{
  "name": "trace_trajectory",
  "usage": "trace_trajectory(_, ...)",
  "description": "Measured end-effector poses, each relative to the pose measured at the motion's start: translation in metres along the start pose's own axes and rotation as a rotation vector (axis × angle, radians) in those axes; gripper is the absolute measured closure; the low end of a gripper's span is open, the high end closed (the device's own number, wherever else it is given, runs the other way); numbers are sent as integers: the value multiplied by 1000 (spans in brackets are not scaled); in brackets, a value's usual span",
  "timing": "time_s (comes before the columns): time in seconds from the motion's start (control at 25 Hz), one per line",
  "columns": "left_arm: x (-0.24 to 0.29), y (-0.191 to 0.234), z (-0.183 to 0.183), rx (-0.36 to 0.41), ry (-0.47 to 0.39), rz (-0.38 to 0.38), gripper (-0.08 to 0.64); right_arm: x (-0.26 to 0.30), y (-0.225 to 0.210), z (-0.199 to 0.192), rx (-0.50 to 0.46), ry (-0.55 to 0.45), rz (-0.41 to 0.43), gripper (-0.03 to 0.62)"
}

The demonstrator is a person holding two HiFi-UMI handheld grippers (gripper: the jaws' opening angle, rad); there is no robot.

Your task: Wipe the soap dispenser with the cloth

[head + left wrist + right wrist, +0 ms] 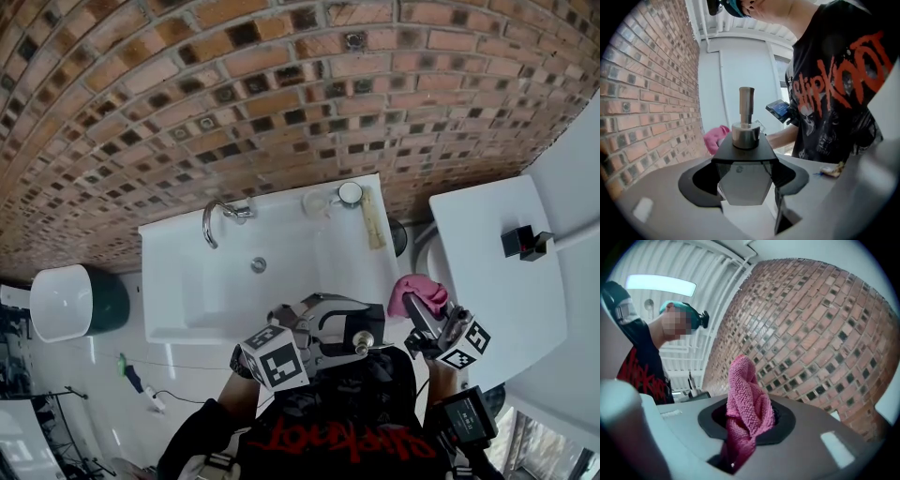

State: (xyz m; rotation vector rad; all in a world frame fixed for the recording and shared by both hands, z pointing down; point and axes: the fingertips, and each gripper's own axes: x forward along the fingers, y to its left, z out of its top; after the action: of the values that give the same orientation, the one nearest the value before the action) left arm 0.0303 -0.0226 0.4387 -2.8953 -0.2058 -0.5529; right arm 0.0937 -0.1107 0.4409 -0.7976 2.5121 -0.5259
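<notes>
Pink cloth point(746, 394) sits clamped in the jaws of the right gripper point(747, 430), right of the sink point(187, 281). The jaws of the left gripper point(746, 192) grip the soap dispenser point(745, 157) at its front edge.

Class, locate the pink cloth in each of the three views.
Head view: cloth right of centre, in the right gripper.
Left gripper view: cloth left of centre, beyond the soap dispenser.
Right gripper view: cloth at centre, between the jaws.
Shared landmark: brick wall.

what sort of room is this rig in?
Most likely a bathroom or washroom: a white rectangular ceramic washbasin with a curved chrome tap at its back edge, set against a brown brick-patterned wall.
</notes>
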Motion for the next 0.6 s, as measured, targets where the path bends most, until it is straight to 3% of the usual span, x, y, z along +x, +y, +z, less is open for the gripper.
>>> trace_trajectory(0.24, 12, -14, -6, 11, 18, -73, 250, 25, 68, 39, -7, -63, 297, 509)
trace_trajectory(0.4, 12, -20, 1, 25, -1, -95, 250, 25, 83, 23, -14, -6, 400, 508)
trace_trajectory(0.6, 3, -34, 14, 34, -57, -142, 250, 18, 93, 20, 57, -34, 494, 508)
